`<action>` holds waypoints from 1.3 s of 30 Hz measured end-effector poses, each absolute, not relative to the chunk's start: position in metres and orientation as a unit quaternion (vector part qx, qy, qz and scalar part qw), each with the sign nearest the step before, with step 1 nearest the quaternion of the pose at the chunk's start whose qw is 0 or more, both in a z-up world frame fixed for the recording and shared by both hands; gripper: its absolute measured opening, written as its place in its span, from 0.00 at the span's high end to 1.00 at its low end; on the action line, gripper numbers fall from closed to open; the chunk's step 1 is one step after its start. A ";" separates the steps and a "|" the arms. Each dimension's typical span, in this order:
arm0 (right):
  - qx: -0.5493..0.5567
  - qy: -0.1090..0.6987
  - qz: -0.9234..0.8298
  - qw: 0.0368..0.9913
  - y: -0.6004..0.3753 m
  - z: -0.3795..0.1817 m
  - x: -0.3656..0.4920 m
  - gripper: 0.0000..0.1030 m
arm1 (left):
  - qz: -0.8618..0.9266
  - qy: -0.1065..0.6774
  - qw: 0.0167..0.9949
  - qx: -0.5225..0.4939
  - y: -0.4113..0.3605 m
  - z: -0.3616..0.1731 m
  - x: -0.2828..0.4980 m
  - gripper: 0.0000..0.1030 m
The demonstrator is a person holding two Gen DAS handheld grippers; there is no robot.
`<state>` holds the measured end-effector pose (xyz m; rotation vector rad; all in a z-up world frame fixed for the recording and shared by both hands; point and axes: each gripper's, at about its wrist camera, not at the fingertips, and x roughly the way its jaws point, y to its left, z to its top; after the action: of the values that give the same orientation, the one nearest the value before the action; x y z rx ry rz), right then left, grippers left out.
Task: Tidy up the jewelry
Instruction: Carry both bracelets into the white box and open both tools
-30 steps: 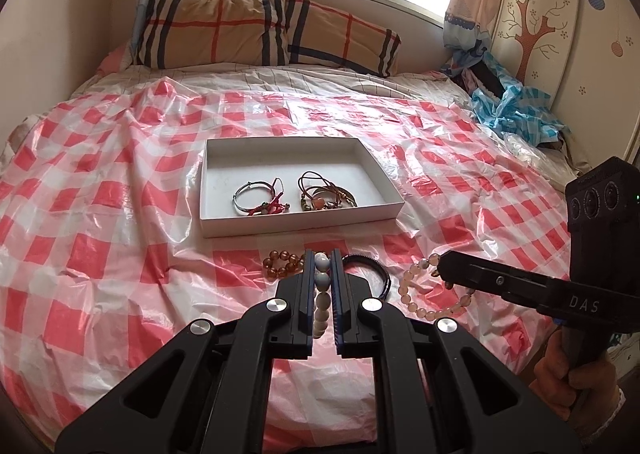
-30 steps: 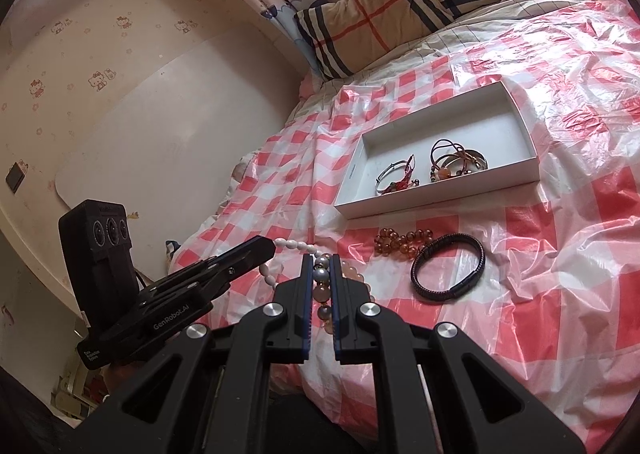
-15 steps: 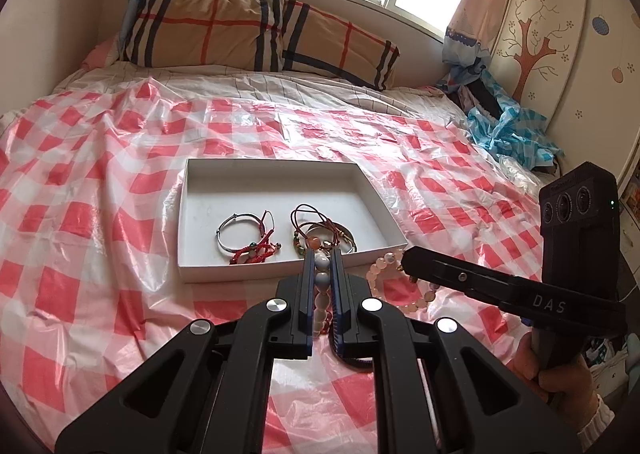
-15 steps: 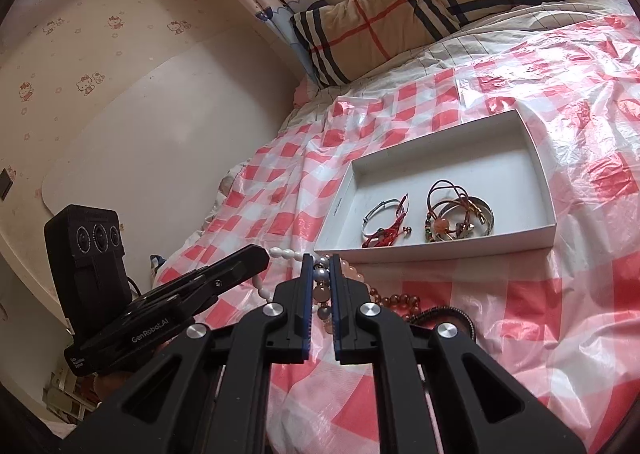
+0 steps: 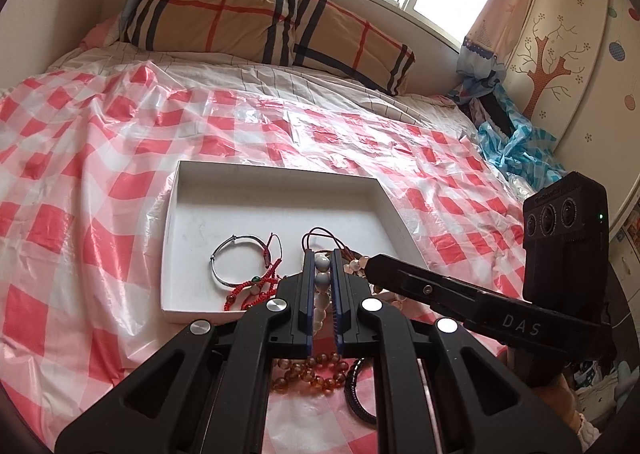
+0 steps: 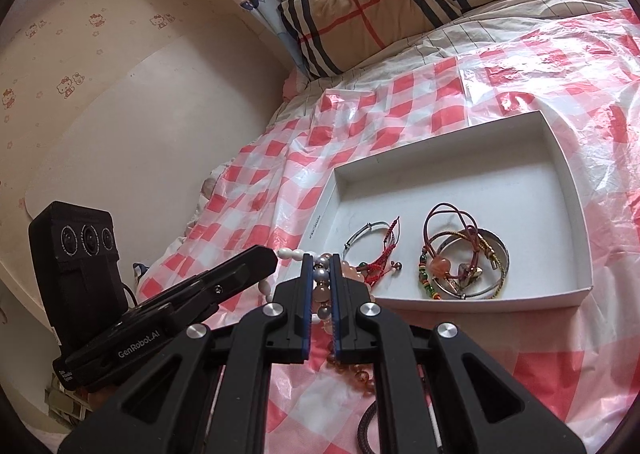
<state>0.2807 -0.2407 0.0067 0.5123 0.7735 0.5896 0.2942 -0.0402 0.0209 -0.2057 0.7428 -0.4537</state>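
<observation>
Checked bedspread point(image 5: 100, 158), bead bracelet point(image 5: 322, 274) clamped between both hand-held grippers

Pale bead bracelet point(image 5: 322, 274) held over white box's point(image 5: 276, 174) near edge; silver bangle point(image 5: 236, 260), corded bracelets point(image 6: 460, 254) inside; amber beads point(image 5: 308, 372) outside.

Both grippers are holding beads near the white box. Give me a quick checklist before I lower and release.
1. Left gripper shut on white bead bracelet: ok.
2. Right gripper shut on pink bead bracelet: ok.
3. Fingertips past the white box near wall: cannot tell.
4. Free floor in box behind silver bangle and corded bangles: ok.
5. Amber bead bracelet and black braided bracelet boxed: not ok, on the bedcover.
</observation>
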 end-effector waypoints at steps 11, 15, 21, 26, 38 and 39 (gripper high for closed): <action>0.227 0.393 0.265 0.851 -0.231 -0.019 0.320 0.91 | -0.218 0.370 0.895 -0.118 -0.041 -0.003 0.324 0.93; 0.206 0.409 0.239 0.856 -0.234 -0.032 0.326 0.91 | -0.207 0.381 0.895 -0.105 -0.045 -0.014 0.330 0.93; 0.181 0.414 0.205 0.868 -0.244 -0.040 0.319 0.91 | -0.177 0.391 0.900 -0.074 -0.049 -0.025 0.331 0.93; 0.171 0.407 0.191 0.876 -0.249 -0.038 0.312 0.69 | -0.151 0.401 0.902 -0.049 -0.051 -0.031 0.332 0.93; 0.135 0.397 0.158 0.894 -0.268 -0.020 0.265 0.61 | -0.122 0.410 0.903 -0.045 -0.031 -0.030 0.313 0.81; 0.131 0.404 0.157 0.892 -0.270 -0.023 0.259 0.61 | -0.122 0.413 0.901 -0.048 -0.028 -0.031 0.310 0.81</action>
<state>0.2588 -0.2696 -0.0225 0.2722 0.8384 0.3256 0.3095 -0.0284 -0.0307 -0.0984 0.8535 -0.2516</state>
